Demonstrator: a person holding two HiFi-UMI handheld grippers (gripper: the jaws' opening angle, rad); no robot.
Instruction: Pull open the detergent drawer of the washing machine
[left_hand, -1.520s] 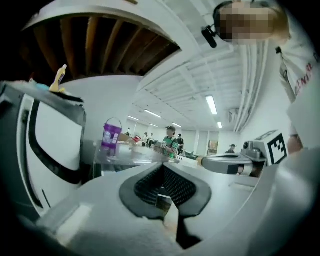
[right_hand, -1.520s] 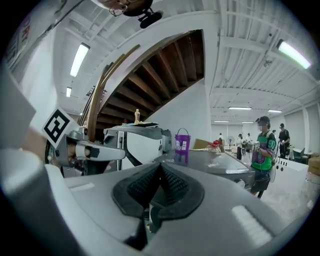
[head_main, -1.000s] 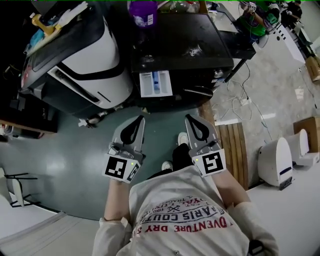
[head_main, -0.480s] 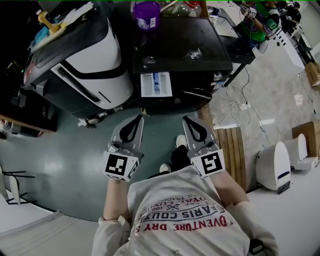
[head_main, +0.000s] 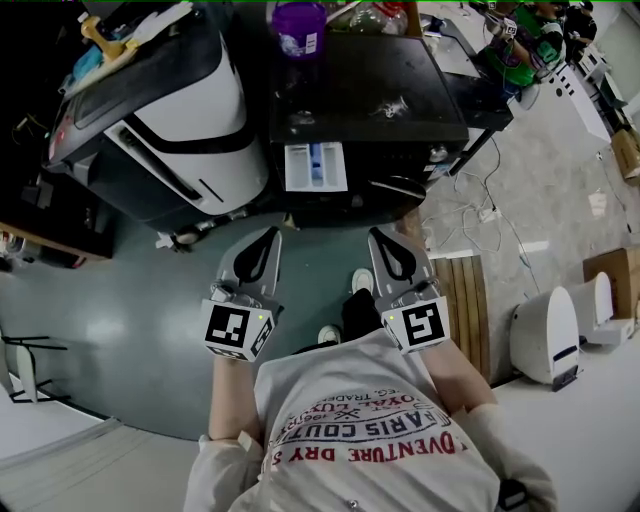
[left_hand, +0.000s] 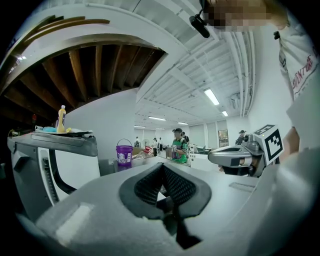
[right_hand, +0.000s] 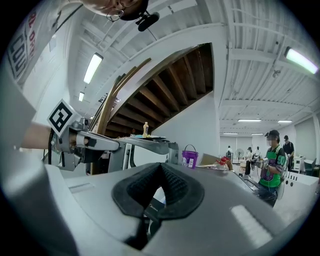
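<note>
My left gripper (head_main: 269, 237) has its jaws pressed fully together, the ribbed black pads meeting with nothing between them. My right gripper (head_main: 379, 236) looks the same: pads closed on each other and empty. I hold both level and close in front of my body, side by side and pointing forward, which I take for a rest pose and not a reach.

The white plastic detergent drawer with its blue insert (head_main: 315, 167) lies ahead of my jaws and well apart from both tips, nearer the line of the left pair than the right. It juts out from the front of the dark, black-topped washing machine (head_main: 372, 95) with its compartments open to the ceiling. I judge the pull is already made, so neither pair needs a hold on it, and standing back keeps my tips clear of the protruding tray.

A purple plastic bucket (head_main: 298, 26) stands on the machine's top, far beyond my jaws. A slanted white-and-black appliance (head_main: 190, 110) sits ahead and left of my left pair.
</note>
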